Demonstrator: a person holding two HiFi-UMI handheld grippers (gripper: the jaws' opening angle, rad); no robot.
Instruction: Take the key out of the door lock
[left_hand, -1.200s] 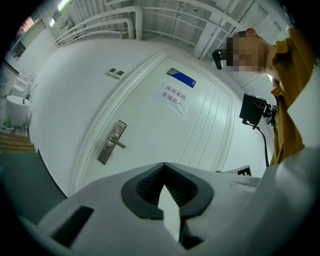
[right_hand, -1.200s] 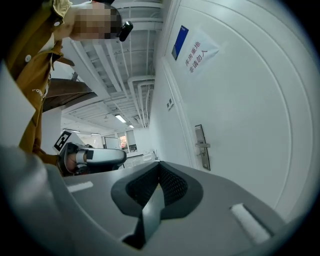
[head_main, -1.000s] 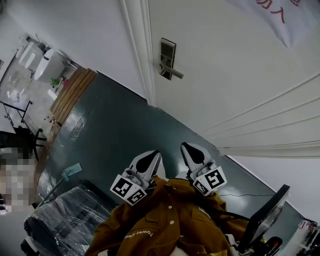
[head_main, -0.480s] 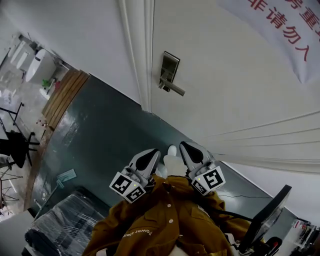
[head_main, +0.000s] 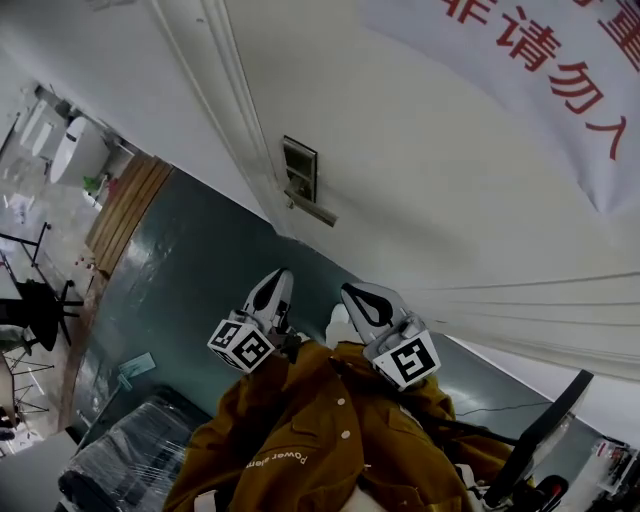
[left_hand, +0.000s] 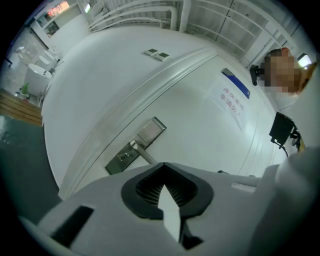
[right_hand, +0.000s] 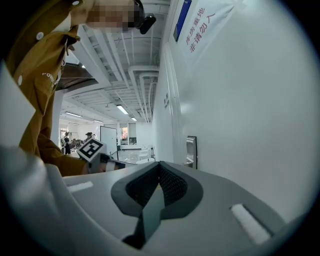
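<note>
Lock plate (head_main: 300, 169) now further left, red "请勿入" banner (head_main: 500, 90) above, left tool (head_main: 277, 282) and right tool (head_main: 353, 294) both pressed together

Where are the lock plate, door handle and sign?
lock plate (head_main: 300, 165): head view, middle of its face.
door handle (head_main: 315, 210): head view, middle of the lever.
sign (head_main: 540, 112): head view, white part below the characters.

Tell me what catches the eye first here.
A white door fills the view, with a red-lettered banner at its upper right. The metal lock plate and its handle sit at the door's left edge. Below, the left gripper and right gripper are shut, well short of it.
</note>
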